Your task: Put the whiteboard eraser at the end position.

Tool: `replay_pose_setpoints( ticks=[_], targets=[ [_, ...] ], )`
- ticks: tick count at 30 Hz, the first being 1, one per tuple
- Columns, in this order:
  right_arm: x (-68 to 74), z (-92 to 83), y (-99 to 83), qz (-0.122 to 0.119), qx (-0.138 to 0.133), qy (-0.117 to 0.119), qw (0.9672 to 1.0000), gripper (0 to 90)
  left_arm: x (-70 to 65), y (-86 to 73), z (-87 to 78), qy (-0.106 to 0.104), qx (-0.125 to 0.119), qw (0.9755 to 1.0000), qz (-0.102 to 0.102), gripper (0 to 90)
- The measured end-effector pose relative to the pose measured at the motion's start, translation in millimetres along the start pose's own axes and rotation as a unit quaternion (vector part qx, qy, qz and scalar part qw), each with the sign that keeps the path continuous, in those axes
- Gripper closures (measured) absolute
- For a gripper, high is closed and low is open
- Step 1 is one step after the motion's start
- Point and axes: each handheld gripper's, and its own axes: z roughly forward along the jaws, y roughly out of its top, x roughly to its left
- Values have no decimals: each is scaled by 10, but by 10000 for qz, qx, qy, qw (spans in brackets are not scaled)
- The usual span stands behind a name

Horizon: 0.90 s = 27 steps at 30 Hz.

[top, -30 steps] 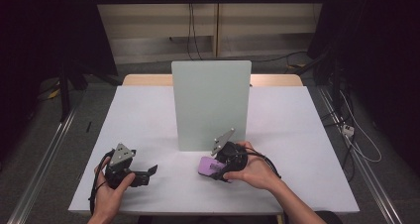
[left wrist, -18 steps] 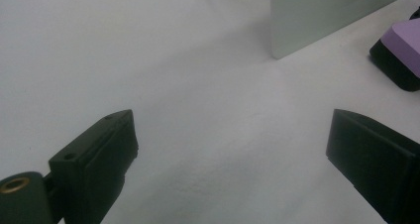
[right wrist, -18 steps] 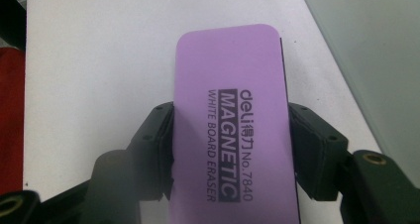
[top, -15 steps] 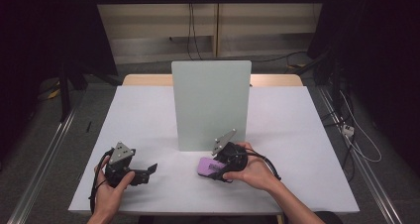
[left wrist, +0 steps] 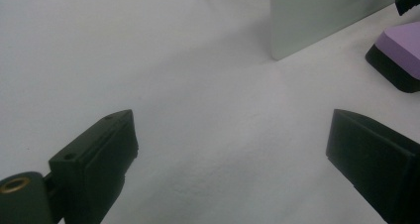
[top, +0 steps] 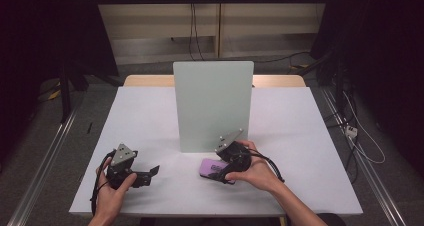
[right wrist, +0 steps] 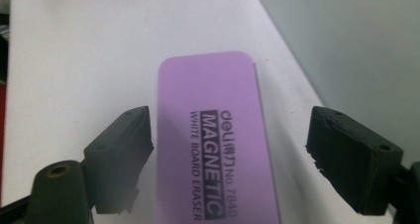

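A white rectangular table (top: 150,116) carries a pale green upright board (top: 212,106) at centre. Just below it lies a flat purple whiteboard eraser (top: 212,167) — between the right gripper (right wrist: 228,149) jaws, which have just been opening, one touching its side. Lower left, the left gripper (top: 152,172) gapes over bare table.

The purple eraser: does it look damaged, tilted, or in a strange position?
Nothing stands out. The purple eraser lies flat on the white table, label up, intact, in front of the upright board. The right tool has just been opening; its pads stand apart from the eraser.
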Motion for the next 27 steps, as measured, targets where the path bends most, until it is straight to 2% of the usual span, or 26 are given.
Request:
replay_pose_setpoints(
  ticks=[5,11,14,16,18,27],
  targets=[
    [-21,-23,-7,112,-105,-108,9998,115,-2,4,7,-46,-50,10000,40,56],
    [-7,-24,5,89,-174,-123,9997,112,0,3,-15,-40,-61,10000,24,56],
    [-12,-37,-4,219,-236,-150,9994,110,2,12,-13,-21,-79,10000,53,56],
    [-36,-60,-10,443,-333,-118,9984,98,4,20,-11,-18,-67,10000,64,56],
    [-49,-91,-9,535,-444,-147,9975,94,4,18,-7,-19,-53,10000,66,56],
    [-21,-126,-3,531,-510,-559,9957,100,9,12,-5,1,-51,10000,67,56]
  ],
)
